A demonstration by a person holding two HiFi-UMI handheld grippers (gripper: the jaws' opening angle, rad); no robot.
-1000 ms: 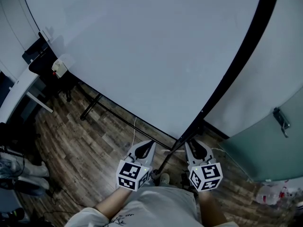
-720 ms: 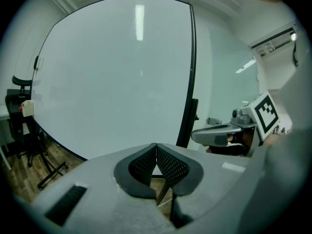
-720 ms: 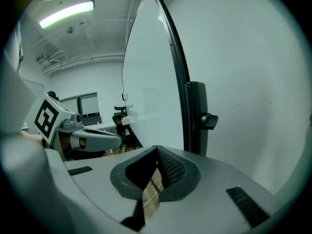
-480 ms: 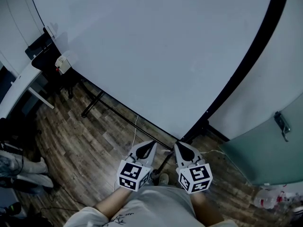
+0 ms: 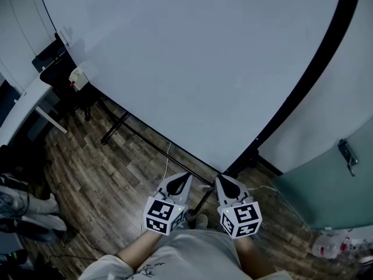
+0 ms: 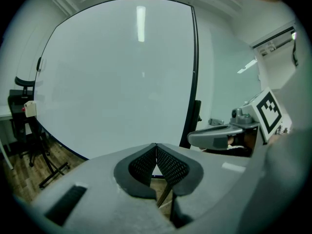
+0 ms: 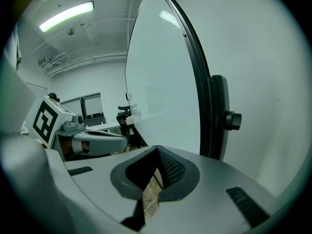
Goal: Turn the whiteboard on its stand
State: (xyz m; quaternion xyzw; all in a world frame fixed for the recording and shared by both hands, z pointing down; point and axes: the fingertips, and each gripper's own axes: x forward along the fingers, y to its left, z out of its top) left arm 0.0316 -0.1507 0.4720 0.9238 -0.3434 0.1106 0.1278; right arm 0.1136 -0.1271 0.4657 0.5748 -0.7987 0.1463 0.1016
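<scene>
The big whiteboard (image 5: 186, 57) fills the head view, its black frame edge (image 5: 309, 69) running down to a lower corner near my grippers. Its black stand bar (image 5: 145, 139) lies on the wooden floor. My left gripper (image 5: 182, 176) is shut and empty, pointing at the board (image 6: 117, 72) just below its bottom edge. My right gripper (image 5: 222, 179) is beside it, also shut with nothing between the pads, below the board's corner. In the right gripper view the board (image 7: 161, 82) is edge-on, with the stand post (image 7: 217, 116) and its knob (image 7: 233, 120) ahead, not touched.
A black chair (image 5: 49, 63) and a white desk (image 5: 23, 107) stand at the left. A frosted glass door with a handle (image 5: 347, 150) is at the right, and bottles (image 5: 338, 241) lie on the floor near it. A thin cable (image 5: 166, 156) crosses the floor.
My right gripper has moved left, closer to the left gripper, and its jaws have gone from spread to shut. The left gripper and the board look unchanged.
</scene>
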